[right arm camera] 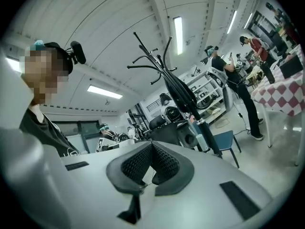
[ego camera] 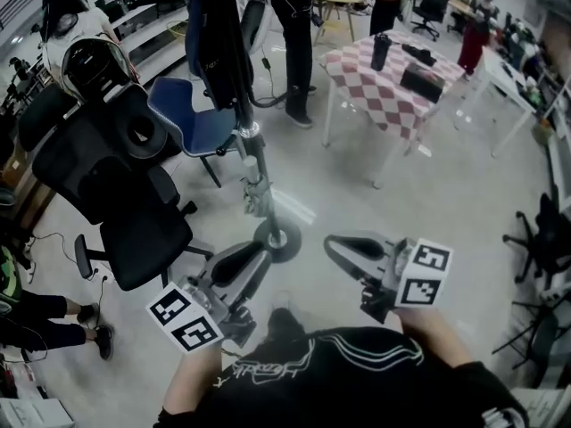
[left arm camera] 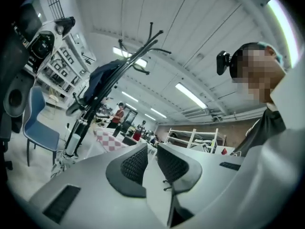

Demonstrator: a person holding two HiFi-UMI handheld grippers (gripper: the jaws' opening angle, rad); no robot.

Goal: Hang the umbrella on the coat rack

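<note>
The coat rack [ego camera: 252,163] stands straight ahead of me on its round base [ego camera: 277,240]. In the right gripper view a dark folded umbrella [right arm camera: 180,92] hangs along the rack's pole [right arm camera: 208,135], below the curved hooks [right arm camera: 151,56]. The head view shows dark hanging things [ego camera: 218,43] at the rack's top. The left gripper view shows the rack [left arm camera: 116,78] with a dark blue bundle [left arm camera: 101,80] on it. My left gripper [ego camera: 259,255] [left arm camera: 152,151] is open and holds nothing. My right gripper [ego camera: 337,243] [right arm camera: 152,146] is shut with nothing between its pads. Both sit low in front of me, short of the base.
Black office chairs [ego camera: 111,172] and a blue chair [ego camera: 192,119] crowd the rack's left side. A table with a checked cloth [ego camera: 393,83] stands at the back right, and people [ego camera: 298,43] stand behind the rack. Another chair base [ego camera: 535,239] is at the right edge.
</note>
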